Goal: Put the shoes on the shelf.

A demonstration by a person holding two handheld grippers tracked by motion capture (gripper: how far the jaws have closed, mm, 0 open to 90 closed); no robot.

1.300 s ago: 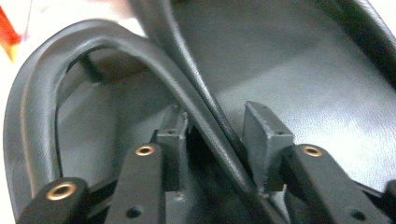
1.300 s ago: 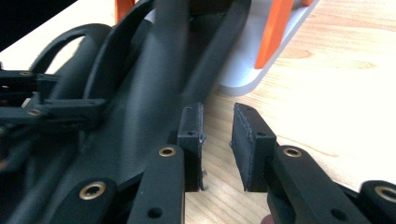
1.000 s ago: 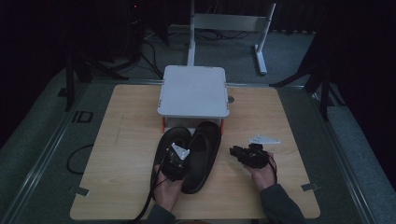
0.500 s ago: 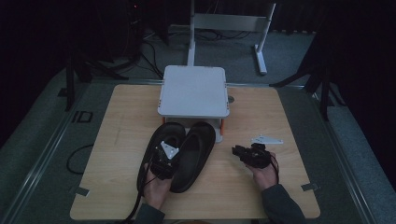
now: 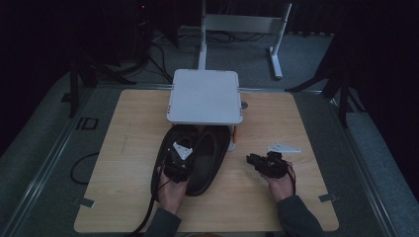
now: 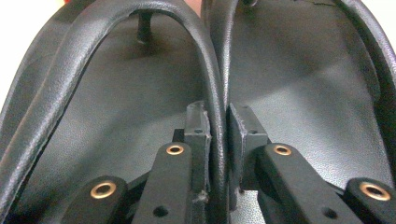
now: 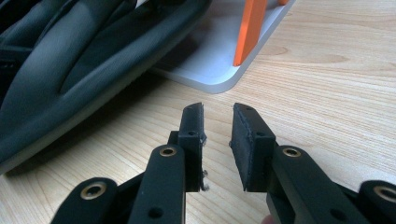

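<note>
1. The left claw (image 6: 218, 140) was closed on the black strap (image 6: 212, 88) of the left sandal (image 5: 173, 148), its two pads pinching the strap from either side where it arched up just ahead of the claw.
2. That sandal lay flat on the table (image 5: 128, 128) directly under the left claw. Its long axis ran from the person's hand (image 5: 172, 193) away toward the white stand (image 5: 205, 96) beyond the claw, leaning slightly right, with its far end tucked beneath the stand.
3. The second sandal (image 5: 210, 158) lay touching the first, just right of the left claw, on the same axis.
4. To do this step well, I judge the pinch should stay firm and centred on the strap, and the sandal be moved along its own length so it does not twist or drag its partner.
5. The right claw (image 7: 217, 140) held nothing: its pads stood a little apart, hovering above bare wood. Ahead and left of it lay the sandals and the stand's orange leg (image 7: 250, 28).
</note>
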